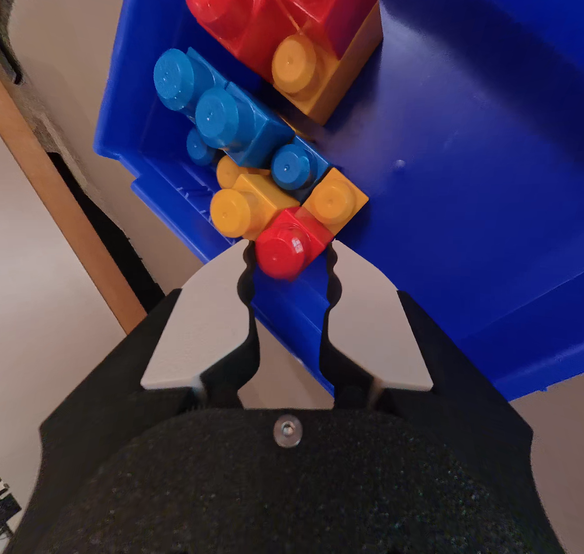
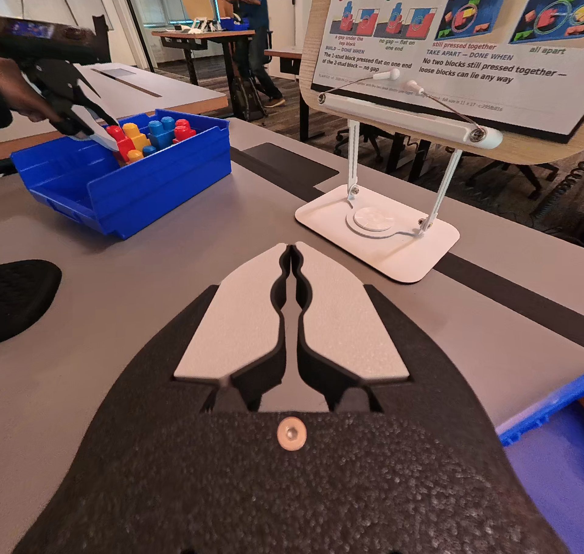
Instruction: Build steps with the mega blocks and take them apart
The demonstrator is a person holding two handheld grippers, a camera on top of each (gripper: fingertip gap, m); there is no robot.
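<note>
**Clearance around the bin and table**

I see the blocks [image 1: 252,121] packed into one end of the blue bin [image 2: 151,191], hard against its wall. The bin floor [image 1: 458,175] beyond them lies bare, so I have open passage there. My left gripper [image 1: 289,254] sits at the pile's near edge, its fingers straddling a red block [image 1: 290,248]; yellow blocks [image 1: 243,210] crowd just beside it. In front of my right gripper [image 2: 290,248] the grey table [image 2: 158,285] is open. A white stand [image 2: 379,232] blocks the far right, and a black pad [image 2: 22,295] lies left.
</note>
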